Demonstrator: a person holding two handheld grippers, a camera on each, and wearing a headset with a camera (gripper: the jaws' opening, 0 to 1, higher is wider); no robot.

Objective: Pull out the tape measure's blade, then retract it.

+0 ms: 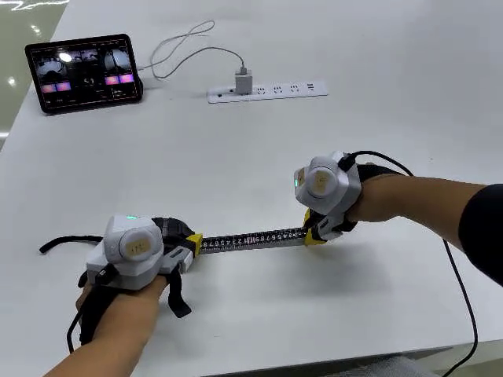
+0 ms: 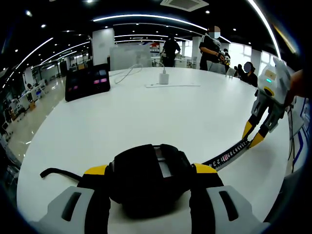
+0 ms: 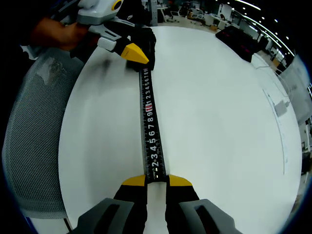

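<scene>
A black tape measure case [image 2: 148, 178] sits on the white table, clamped between the yellow-tipped jaws of my left gripper [image 2: 150, 169]. In the head view the case [image 1: 174, 230] lies at the lower left under my left gripper [image 1: 189, 243]. Its black blade [image 1: 251, 239] with white numbers runs flat across the table to the right. My right gripper [image 1: 312, 234] is shut on the blade's free end. In the right gripper view the blade [image 3: 149, 126] stretches from my right gripper [image 3: 156, 181] up to the case [image 3: 144, 45]. The right gripper [image 2: 253, 137] pinches the blade [image 2: 226, 157] in the left gripper view.
A tablet [image 1: 83, 72] with a lit screen stands at the back left. A white power strip [image 1: 267, 91] with a charger and cable lies at the back centre. A black strap [image 1: 67, 243] trails left of the case. The table's front edge [image 1: 330, 365] is close below. People stand far behind [image 2: 210, 46].
</scene>
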